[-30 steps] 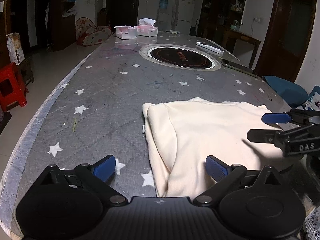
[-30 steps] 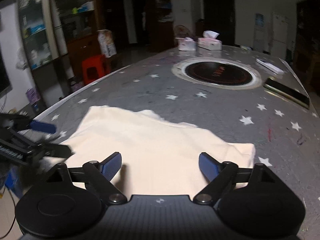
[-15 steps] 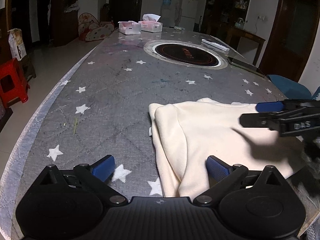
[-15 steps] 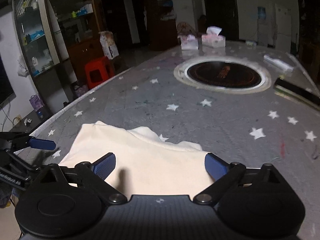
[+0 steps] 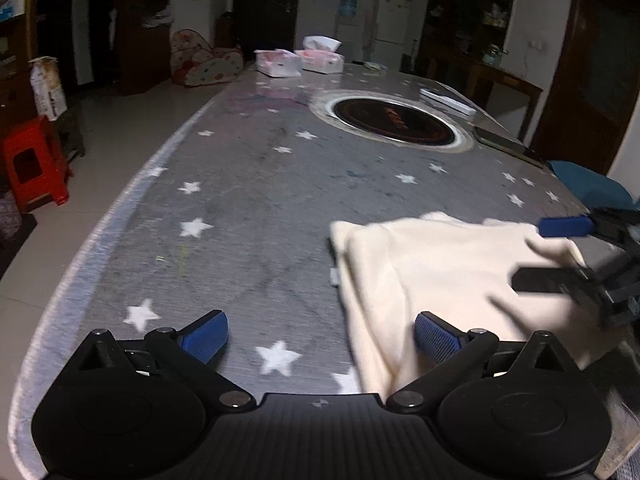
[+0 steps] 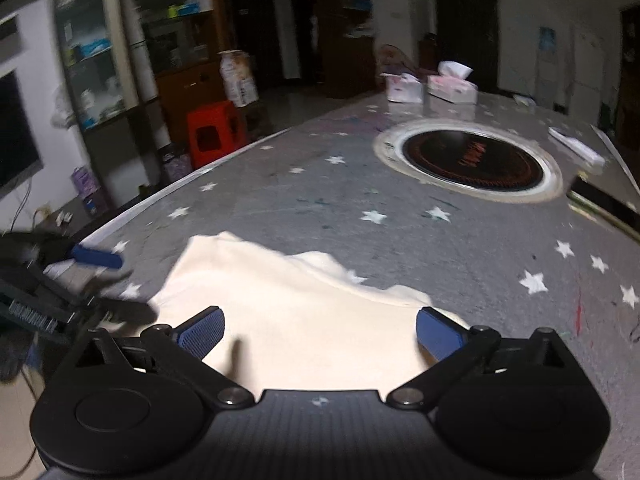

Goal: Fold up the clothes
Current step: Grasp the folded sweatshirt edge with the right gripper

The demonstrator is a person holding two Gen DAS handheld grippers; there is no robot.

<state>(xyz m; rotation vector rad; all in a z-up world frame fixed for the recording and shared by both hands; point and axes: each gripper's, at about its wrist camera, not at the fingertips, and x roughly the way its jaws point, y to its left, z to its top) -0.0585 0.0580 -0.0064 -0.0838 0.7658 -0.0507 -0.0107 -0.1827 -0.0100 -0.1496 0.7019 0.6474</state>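
A folded cream garment (image 5: pixel 436 268) lies on the grey star-patterned table (image 5: pixel 248 208) near its front edge. It also shows in the right wrist view (image 6: pixel 304 316). My left gripper (image 5: pixel 320 334) is open and empty, above the table at the garment's left edge. My right gripper (image 6: pixel 320 330) is open and empty, above the garment's near edge. In the left wrist view the right gripper (image 5: pixel 560 252) hangs over the garment's right end. In the right wrist view the left gripper (image 6: pixel 96 276) sits left of the garment.
A round black cooktop (image 5: pixel 394 124) is set in the table's middle. Two tissue boxes (image 5: pixel 300 62) stand at the far end. A flat white object (image 5: pixel 448 102) and a dark phone (image 5: pixel 508 146) lie on the right. A red stool (image 5: pixel 34 164) stands on the floor at left.
Both grippers have pulled back and swung left, so the garment sits further right in the left wrist view. The garment lies unmoved. Both grippers stay open.
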